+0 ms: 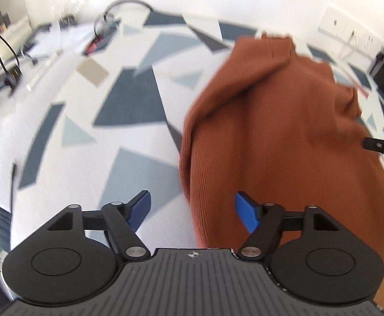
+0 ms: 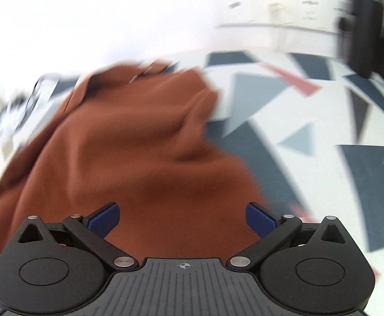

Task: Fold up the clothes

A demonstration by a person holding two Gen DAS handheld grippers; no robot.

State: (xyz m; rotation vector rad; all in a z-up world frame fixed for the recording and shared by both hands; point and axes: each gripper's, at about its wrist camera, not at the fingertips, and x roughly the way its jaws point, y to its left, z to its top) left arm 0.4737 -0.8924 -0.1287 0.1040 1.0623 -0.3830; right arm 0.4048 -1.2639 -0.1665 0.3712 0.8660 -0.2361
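While both views are motion-blurred, the main layout reads fine. Rust-brown ribbed garment [image 1: 284, 137] lies bunched on a sheet [image 1: 128, 137] printed with blue, grey and white triangles; whether that is a bed or a table I can't tell.

Left gripper [image 1: 192, 212]: jaws spread, nothing between the blue pads [image 1: 246, 214]. The right pad sits over the garment's left edge, the left pad over bare sheet. No visible pinch on the fabric.

Right gripper [image 2: 182, 220]: jaws spread wide, blue pads clear of each other, garment [image 2: 128, 144] filling the gap below them but not clamped. Its right pad is near the garment's right edge.

From the left wrist view, a black finger of the right gripper [image 1: 381, 146] pokes in at the right edge, over the garment's far side.

Background: white wall with sockets [image 1: 350, 30], cables [image 1: 4, 52] and clutter on the left, black object [image 2: 363, 26] at upper right.
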